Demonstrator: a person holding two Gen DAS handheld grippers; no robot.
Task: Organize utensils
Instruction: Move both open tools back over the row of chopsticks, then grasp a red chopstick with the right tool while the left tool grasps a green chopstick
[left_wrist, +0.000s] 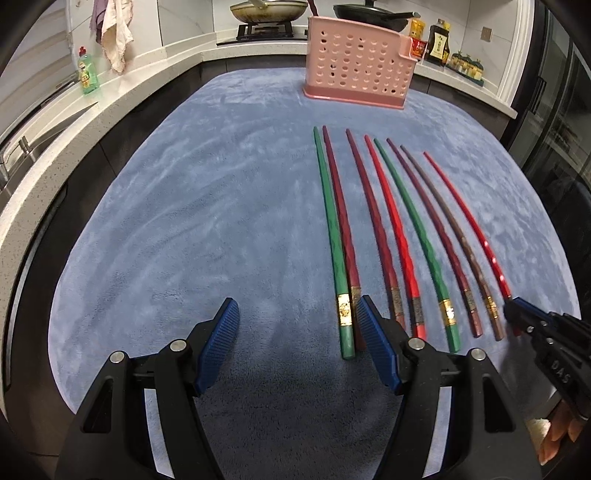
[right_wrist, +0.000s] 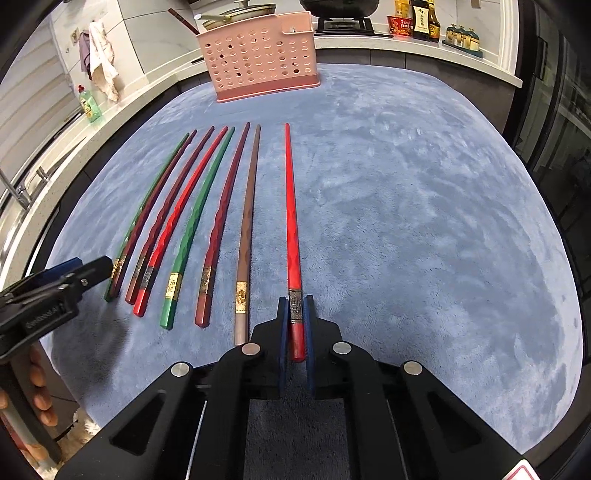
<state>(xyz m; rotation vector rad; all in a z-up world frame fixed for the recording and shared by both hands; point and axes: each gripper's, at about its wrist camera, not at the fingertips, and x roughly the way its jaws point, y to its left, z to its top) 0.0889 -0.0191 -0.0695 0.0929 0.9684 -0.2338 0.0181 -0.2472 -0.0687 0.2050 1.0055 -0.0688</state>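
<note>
Blue mat (left_wrist: 221, 221) is covering the kitchen table, pink basket (left_wrist: 356, 62) standing at its far edge. Left gripper (left_wrist: 297, 321) is hovering spread beside the green chopstick (left_wrist: 332, 236). Right gripper (right_wrist: 295, 314) is pinching the rightmost red chopstick (right_wrist: 291, 206) lying on the mat.

plush matt blue cloth (right_wrist: 406, 221), glossy faceted red chopstick (right_wrist: 291, 221), perforated pink plastic holder (left_wrist: 354, 66), ribbed blue pads (left_wrist: 218, 343)
</note>
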